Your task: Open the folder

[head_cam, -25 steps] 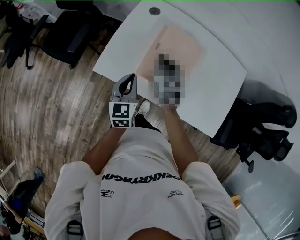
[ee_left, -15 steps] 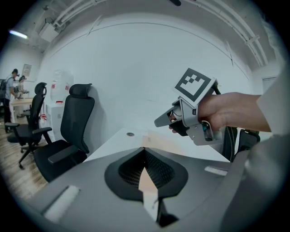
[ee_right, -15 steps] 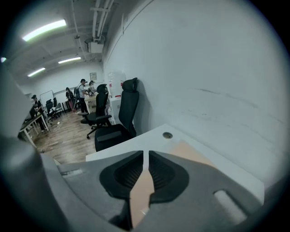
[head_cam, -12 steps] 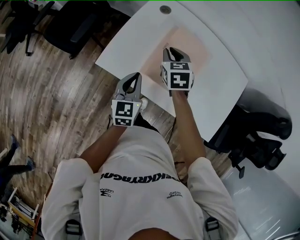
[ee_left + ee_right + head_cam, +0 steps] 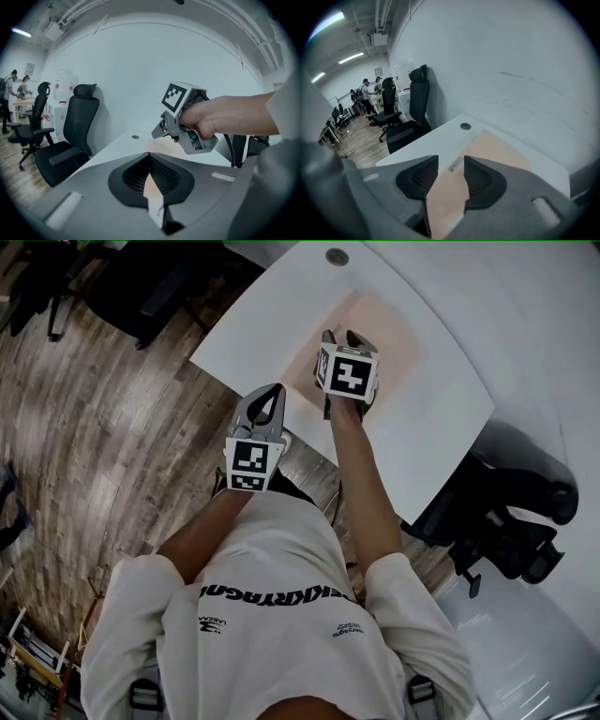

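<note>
My right tool [image 5: 341, 337] has dropped lower than a second ago and now hangs over the folder [image 5: 494, 145]. Its jaws are opening, with nothing between them but a view of the cover below. I judge this sets me up to catch the cover's edge. My left tool [image 5: 267, 392] is clenched on nothing, beside the worktop [image 5: 431, 446] edge. The folder lies flat and closed beneath the right tool, so its contents are hidden.
</note>
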Motion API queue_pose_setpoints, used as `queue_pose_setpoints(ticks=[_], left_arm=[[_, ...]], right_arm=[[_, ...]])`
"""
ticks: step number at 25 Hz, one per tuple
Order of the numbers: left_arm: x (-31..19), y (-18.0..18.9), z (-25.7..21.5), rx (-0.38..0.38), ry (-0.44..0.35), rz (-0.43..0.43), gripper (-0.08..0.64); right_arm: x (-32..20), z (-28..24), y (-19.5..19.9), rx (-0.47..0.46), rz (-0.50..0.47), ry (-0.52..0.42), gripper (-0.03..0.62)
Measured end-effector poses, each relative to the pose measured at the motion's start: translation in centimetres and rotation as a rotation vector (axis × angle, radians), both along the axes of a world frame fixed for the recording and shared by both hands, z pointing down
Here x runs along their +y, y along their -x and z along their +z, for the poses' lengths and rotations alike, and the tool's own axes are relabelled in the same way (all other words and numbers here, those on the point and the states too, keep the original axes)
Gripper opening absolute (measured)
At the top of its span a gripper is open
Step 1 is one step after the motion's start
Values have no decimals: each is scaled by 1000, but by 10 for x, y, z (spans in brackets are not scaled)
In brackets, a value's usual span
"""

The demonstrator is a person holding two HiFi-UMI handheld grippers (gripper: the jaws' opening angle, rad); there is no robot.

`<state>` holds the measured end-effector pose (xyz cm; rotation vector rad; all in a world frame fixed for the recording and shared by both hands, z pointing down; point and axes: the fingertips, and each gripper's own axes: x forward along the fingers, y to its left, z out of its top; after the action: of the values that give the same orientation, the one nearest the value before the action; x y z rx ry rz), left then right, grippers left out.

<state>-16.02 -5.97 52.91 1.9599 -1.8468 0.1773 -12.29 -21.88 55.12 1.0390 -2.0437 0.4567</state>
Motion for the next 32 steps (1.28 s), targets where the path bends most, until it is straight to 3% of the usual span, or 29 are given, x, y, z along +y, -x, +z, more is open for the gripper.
queue_pose_setpoints(ticks=[11, 17, 23, 32], left_arm=[[7, 9, 9, 13, 15, -24, -8], [8, 13, 11, 18, 22, -38, -8], [10, 16, 13, 19, 22, -30, -8], [7, 8, 17, 20, 29, 0, -8]], right_arm=[[-11, 26, 4, 77, 141, -16, 237], [-17, 36, -4, 112, 223, -25, 241], [-13, 46, -4, 136, 243, -12, 253], [-8, 29, -12, 88, 258, -17, 244]])
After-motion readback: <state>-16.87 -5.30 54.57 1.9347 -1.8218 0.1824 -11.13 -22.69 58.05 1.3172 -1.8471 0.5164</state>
